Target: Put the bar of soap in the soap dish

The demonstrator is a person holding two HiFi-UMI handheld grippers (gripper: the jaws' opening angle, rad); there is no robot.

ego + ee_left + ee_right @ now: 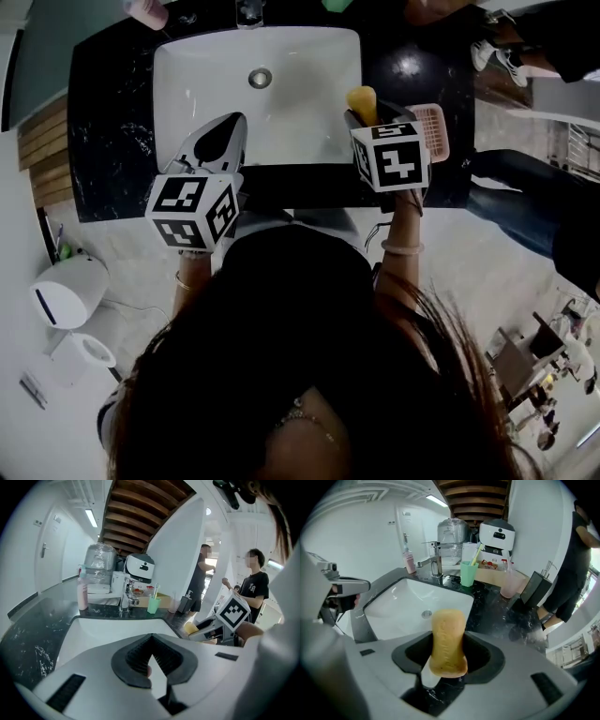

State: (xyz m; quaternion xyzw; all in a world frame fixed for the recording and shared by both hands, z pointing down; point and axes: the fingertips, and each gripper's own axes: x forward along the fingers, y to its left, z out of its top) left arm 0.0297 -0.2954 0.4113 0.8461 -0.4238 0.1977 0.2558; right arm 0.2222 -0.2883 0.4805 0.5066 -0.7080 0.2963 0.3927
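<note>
"Now, head view first: your right gripper [366,114] has the bar of soap [362,97] clamped in its jaws, right at the sink's [309,56] right rim, where the black tabletop [112,131] begins."

"Yes, and the soap dish [433,129] lies just beside that gripper, on its right. Your left gripper [223,141] is well apart from it, out over the basin. So the right hand is the nearer one. The dish's length seems to run much the same way as the soap."

"Left gripper view: your left jaws are closed together with nothing between them. Only white basin shows through the slit behind the tips. Off to the right you see the bar of soap [191,627] in the other gripper."

"I cannot pick the dish out for certain there."

"Right gripper view: the bar of soap [448,641] is pinched by its near end, with its long axis running straight out along the jaws. The dish isn't in sight, so it lies off to the side of where you're pointing."

"Then I judge the move to be a short sideways carry to your right, keeping the bar lengthwise to the dish."
</note>
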